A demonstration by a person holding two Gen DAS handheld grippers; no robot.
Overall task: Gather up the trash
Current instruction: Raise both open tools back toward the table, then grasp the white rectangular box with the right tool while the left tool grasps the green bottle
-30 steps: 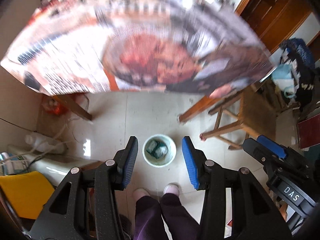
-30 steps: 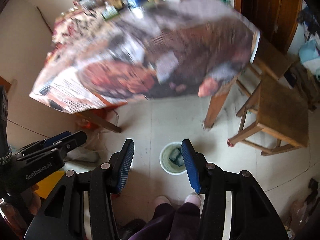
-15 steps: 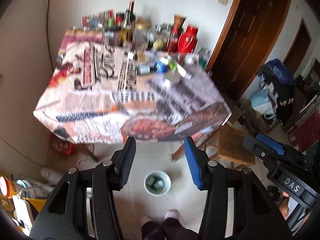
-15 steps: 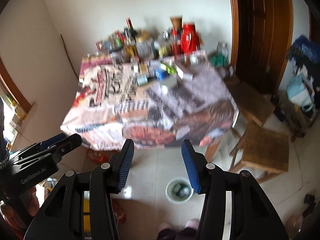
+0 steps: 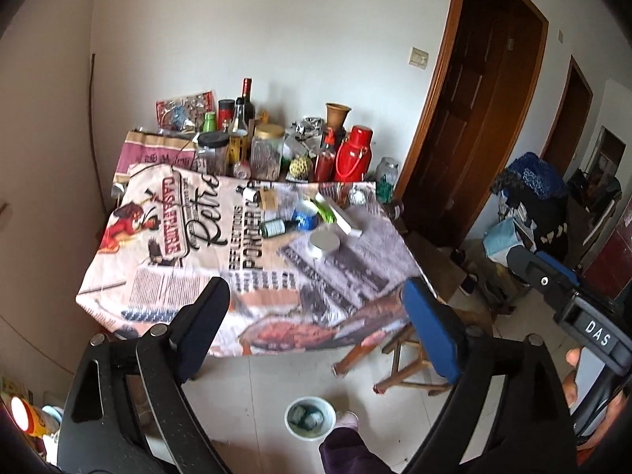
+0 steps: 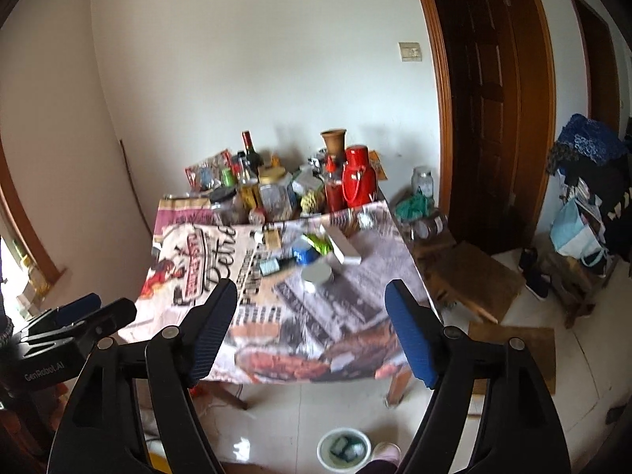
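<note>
While both stand back from the table (image 5: 130,276), left hand-held gripper (image 5: 316,316) wide, holds nothing | right hand-held gripper (image 6: 312,324) wide too, prob. ready to grab | trash (image 5: 304,219) mid table | bin (image 5: 310,418) on floor by feet, w/ bits inside

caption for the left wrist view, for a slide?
Open left gripper faces a cluttered table, small trash bin on the floor below.
</note>
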